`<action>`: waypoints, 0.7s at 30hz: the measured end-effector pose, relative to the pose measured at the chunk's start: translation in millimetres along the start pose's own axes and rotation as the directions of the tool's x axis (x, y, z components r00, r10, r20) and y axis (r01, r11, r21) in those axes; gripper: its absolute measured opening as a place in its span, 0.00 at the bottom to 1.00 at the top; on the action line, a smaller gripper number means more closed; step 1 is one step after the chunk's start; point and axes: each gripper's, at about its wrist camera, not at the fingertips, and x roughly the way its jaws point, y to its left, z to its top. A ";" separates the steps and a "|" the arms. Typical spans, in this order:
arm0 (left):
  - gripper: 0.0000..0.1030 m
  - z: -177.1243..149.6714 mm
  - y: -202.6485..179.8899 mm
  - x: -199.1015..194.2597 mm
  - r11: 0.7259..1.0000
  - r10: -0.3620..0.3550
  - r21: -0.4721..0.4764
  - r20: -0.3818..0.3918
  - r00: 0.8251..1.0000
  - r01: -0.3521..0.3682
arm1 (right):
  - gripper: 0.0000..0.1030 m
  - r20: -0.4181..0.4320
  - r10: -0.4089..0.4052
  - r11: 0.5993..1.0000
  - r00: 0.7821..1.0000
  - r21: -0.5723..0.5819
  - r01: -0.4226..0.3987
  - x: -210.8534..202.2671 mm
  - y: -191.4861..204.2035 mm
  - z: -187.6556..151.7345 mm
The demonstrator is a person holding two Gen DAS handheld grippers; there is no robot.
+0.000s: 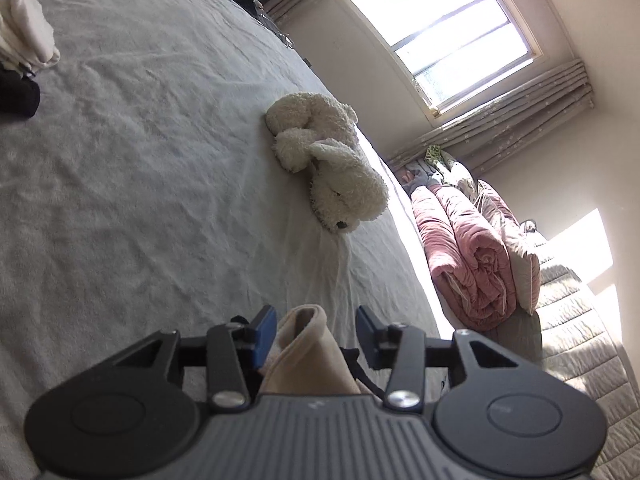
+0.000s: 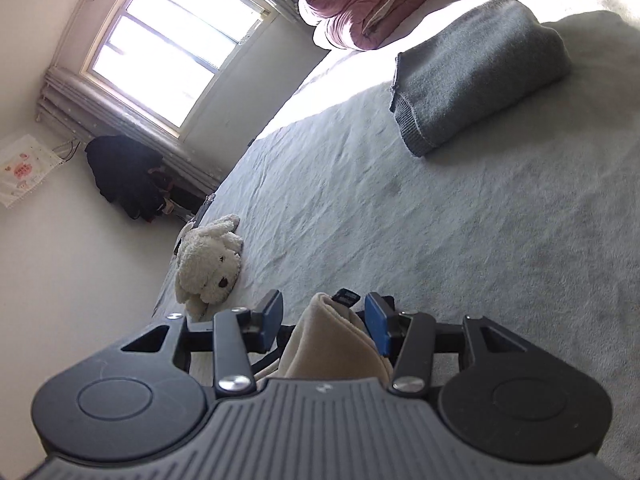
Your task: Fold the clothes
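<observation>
A beige garment (image 1: pixel 308 356) rises in a fold between the blue pads of my left gripper (image 1: pixel 316 322). It leans on the left pad, and a gap shows at the right pad, so the jaws stand open. In the right wrist view the same beige garment (image 2: pixel 332 344) sits between the fingers of my right gripper (image 2: pixel 324 310). There it rests against the right pad, with a gap on the left, and that gripper is open too. A black strap or tag (image 2: pixel 346 298) pokes up beside the fold. Both grippers hover low over the grey bed sheet (image 1: pixel 140 200).
A white plush dog (image 1: pixel 332 168) (image 2: pixel 210 264) lies near the bed's edge. A folded grey sweater (image 2: pixel 480 72) rests further up the bed. A rolled pink quilt (image 1: pixel 468 248) sits beyond it. White cloth (image 1: pixel 24 32) and a black item (image 1: pixel 18 96) lie far left.
</observation>
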 end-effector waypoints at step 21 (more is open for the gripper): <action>0.36 -15.1 -6.7 33.4 0.981 -0.006 0.196 -0.003 1.000 0.006 | 0.25 -0.039 0.042 0.987 0.998 -0.154 -0.047 14.6 3.0 -13.3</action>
